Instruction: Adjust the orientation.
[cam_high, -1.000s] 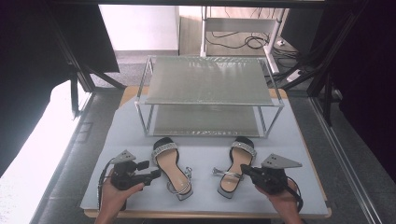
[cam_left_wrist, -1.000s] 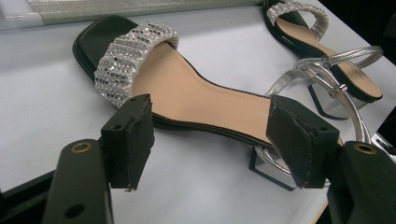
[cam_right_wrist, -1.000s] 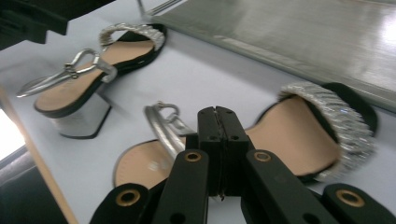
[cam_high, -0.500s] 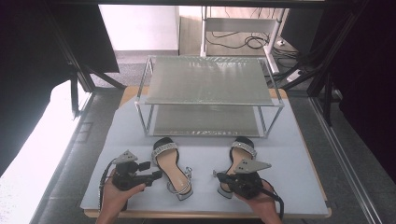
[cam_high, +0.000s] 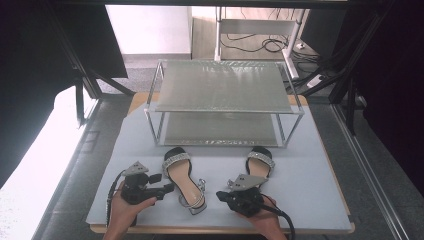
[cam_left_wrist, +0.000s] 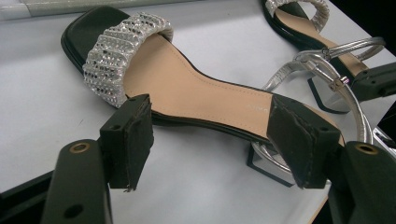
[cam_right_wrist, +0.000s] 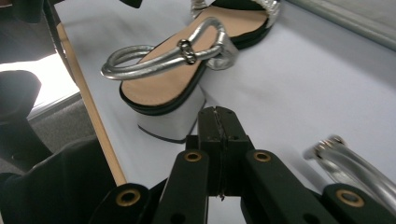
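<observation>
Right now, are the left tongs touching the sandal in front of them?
Apart. In the left gripper view the left tongs stand open, and grey mat shows between both pads and the sandal.

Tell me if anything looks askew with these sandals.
The left black sandal with the rhinestone strap lies angled, heel swung toward the right black rhinestone sandal, which points straighter at the two-tier metal mesh rack. No damage visible.

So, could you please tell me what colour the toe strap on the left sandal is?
Sparkly silver toe strap, studded with rhinestones; the left gripper view shows it best.
</observation>
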